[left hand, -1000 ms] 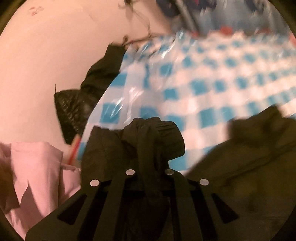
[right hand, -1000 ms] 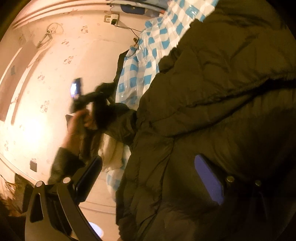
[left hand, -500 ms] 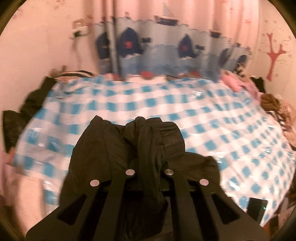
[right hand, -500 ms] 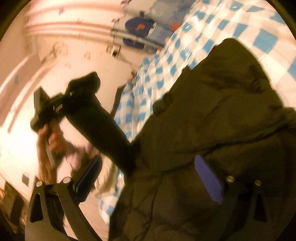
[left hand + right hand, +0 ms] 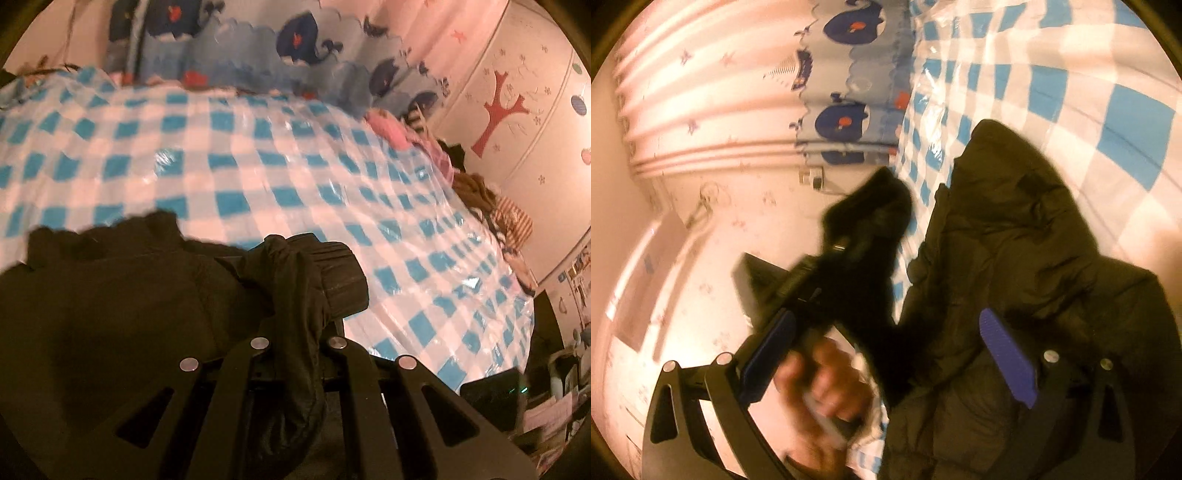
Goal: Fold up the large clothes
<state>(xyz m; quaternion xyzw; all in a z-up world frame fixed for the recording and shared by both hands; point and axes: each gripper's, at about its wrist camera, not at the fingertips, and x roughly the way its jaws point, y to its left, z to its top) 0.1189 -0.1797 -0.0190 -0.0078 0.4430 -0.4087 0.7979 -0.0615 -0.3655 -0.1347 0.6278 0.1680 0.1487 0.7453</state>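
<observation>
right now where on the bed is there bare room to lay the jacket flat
The widest bare patch is the middle of the checkered sheet, bordered by the whale curtain behind and the dark jacket in front. The right edge is crowded with piled clothes. The left gripper is clamped on the jacket's sleeve cuff; the right gripper is open over the jacket.

Ahead of my left gripper (image 5: pixel 299 295) the checkered sheet (image 5: pixel 258 158) lies bare up to the whale curtain (image 5: pixel 240 44). A clothes heap (image 5: pixel 476 192) lines its right edge. The dark jacket (image 5: pixel 1015 240) fills the space before my right gripper (image 5: pixel 886 354), with the left hand (image 5: pixel 820 387) crossing there.
</observation>
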